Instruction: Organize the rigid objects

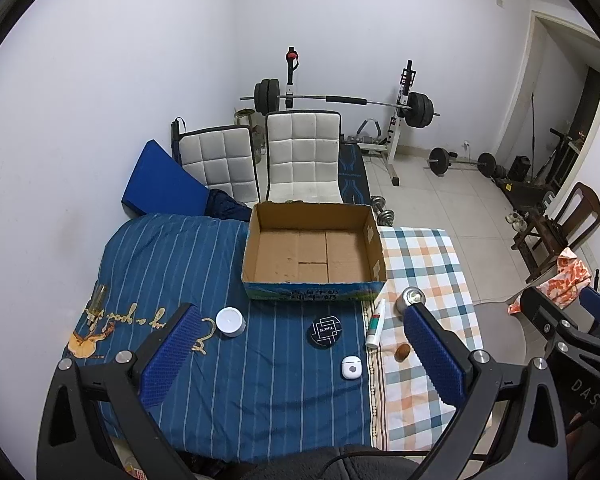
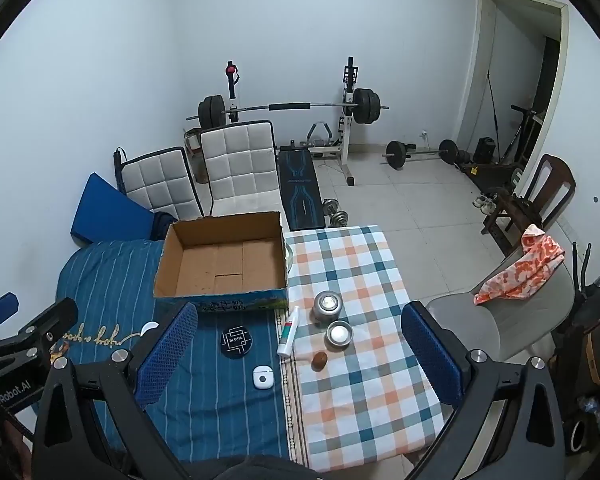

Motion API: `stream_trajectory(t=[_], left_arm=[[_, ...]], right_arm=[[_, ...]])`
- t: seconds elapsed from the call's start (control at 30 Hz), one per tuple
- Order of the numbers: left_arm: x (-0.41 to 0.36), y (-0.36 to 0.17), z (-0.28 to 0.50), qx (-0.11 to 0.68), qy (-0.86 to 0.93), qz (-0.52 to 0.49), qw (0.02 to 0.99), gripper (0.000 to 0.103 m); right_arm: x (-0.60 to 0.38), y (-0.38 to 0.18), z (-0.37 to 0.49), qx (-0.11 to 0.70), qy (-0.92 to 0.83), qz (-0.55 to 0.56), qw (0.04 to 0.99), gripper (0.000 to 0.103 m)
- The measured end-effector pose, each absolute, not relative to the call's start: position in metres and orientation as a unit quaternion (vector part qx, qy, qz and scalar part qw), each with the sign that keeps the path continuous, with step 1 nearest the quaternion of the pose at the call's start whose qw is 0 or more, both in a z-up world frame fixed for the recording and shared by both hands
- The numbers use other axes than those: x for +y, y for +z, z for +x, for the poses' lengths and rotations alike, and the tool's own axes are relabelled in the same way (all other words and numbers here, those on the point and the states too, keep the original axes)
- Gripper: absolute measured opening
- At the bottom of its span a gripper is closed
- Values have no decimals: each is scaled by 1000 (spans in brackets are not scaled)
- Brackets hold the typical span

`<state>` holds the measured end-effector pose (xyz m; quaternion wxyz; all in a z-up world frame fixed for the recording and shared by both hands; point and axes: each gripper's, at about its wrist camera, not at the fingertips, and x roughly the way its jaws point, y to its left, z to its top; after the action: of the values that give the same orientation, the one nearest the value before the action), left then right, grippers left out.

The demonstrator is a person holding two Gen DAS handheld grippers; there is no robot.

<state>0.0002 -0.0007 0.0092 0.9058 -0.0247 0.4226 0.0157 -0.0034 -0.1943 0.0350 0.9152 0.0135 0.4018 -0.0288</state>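
the cardboard box (image 1: 314, 254) sits open and empty at the far side of the table, so it looks like the place where the small hard things should go. nothing is in it yet, so i think the job is only at its start. the things lie in a loose bunch just in front of the box, easy to reach. the left gripper (image 1: 304, 356) has its jaws wide and holds nothing. between its blue pads (image 1: 172, 354) you can see a white round jar (image 1: 230, 322), a black round tin (image 1: 326, 332), a white earbud case (image 1: 351, 367), a white tube (image 1: 376, 324) and a small brown nut (image 1: 402, 352), all lower down on the cloth and not touched. the right gripper (image 2: 300, 352) is wide too, with nothing in it. it hangs over two metal cans (image 2: 328, 305), the tube (image 2: 289, 332) and the nut (image 2: 320, 361), which lie near the middle of its gap. both claws point down at the table, ready to pick.
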Motion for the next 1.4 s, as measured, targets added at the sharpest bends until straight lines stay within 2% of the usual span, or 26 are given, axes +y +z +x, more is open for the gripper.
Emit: stream_trajectory(t=[1.4], left_arm=[[4,17,-14,407,22,-31,913,103]], right_arm=[[-178,41,-16,382,-14,5,924,103]])
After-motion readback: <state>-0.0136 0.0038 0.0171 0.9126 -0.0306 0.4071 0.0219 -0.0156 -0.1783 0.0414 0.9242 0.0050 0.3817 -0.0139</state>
